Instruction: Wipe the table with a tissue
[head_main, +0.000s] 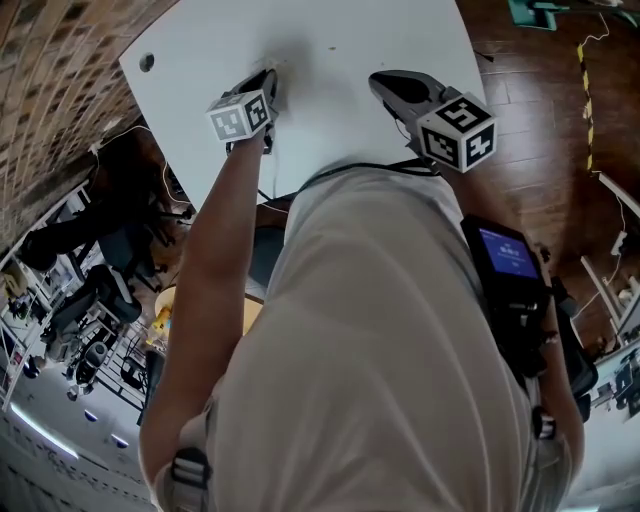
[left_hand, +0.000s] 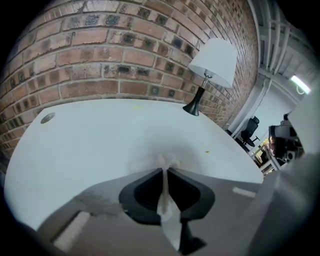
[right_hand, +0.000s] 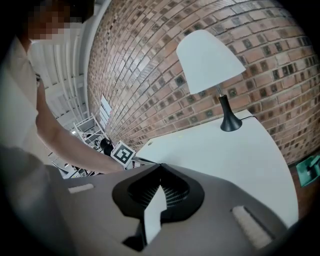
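My left gripper (left_hand: 165, 170) is shut on a white tissue (left_hand: 162, 162). The tissue bunches at the jaw tips against the white table (left_hand: 100, 140), and a strip of it trails back between the jaws. In the head view the left gripper (head_main: 270, 80) points down onto the table (head_main: 330, 60) at its left part. The right gripper (head_main: 380, 82) hovers over the table's right part, apart from the left one. Its jaws (right_hand: 160, 166) meet at the tips, and I see nothing held between them. The left gripper's marker cube (right_hand: 121, 154) shows to its left.
A white-shaded lamp (left_hand: 212, 62) on a black base (right_hand: 230, 122) stands at the table's far corner by the brick wall (left_hand: 125, 50). A round cable hole (left_hand: 47, 118) sits near the far left edge. Wooden floor (head_main: 540, 120) lies right of the table.
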